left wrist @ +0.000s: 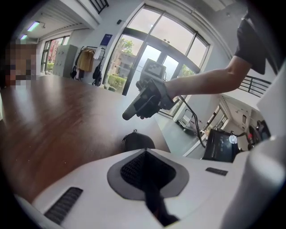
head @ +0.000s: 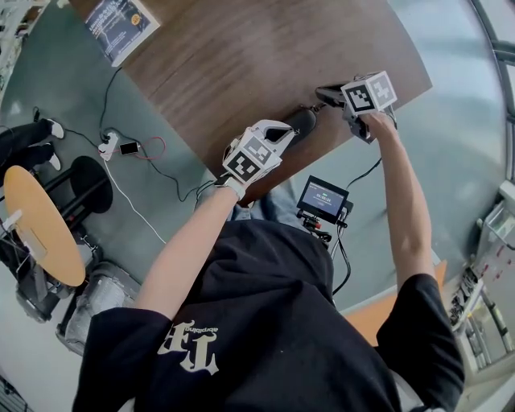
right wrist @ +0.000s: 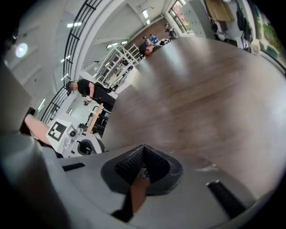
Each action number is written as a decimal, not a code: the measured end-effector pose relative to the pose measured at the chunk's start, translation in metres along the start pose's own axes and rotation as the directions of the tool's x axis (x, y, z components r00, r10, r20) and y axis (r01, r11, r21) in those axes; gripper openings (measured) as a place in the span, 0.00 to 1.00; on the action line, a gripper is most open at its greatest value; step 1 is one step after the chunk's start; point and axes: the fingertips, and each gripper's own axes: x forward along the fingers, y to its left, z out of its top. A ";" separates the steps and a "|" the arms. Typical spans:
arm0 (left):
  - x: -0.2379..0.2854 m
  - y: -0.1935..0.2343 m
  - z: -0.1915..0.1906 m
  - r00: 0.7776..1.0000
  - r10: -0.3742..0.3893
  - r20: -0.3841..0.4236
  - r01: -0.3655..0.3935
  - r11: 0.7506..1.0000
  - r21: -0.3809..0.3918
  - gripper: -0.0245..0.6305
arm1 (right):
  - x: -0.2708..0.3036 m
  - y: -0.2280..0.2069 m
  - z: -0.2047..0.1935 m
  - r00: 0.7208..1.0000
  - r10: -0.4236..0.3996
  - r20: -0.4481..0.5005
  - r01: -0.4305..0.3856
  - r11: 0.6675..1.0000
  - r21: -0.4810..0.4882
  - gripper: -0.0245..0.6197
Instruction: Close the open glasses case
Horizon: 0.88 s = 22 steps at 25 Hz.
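Observation:
The black glasses case lies near the front edge of the brown table. In the left gripper view the case is a dark rounded dome just past my jaws, with no raised lid showing. My left gripper is white, points at the case's near end and is shut with nothing between its pads. My right gripper hovers just right of and beyond the case, shut and empty. The same right gripper hangs above the table in the left gripper view.
A printed leaflet lies at the table's far left corner. Below the table's front edge stands a small screen with cables. On the floor to the left are a power strip and a round orange stool.

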 end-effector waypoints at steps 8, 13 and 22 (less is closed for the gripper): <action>0.006 0.002 -0.004 0.996 0.092 0.011 -0.092 0.990 0.107 0.05 | 0.032 0.011 0.002 0.981 0.032 -0.189 -0.038 0.999 -0.029 0.02; 0.008 0.001 -0.006 0.990 0.140 0.017 -0.141 0.976 0.164 0.05 | 0.043 0.005 0.008 0.975 -0.011 -0.222 0.013 1.000 0.008 0.02; 0.009 0.001 -0.011 0.980 0.199 0.013 -0.197 0.954 0.227 0.05 | 0.049 0.018 -0.002 0.946 -0.028 -0.324 -0.006 0.994 -0.106 0.02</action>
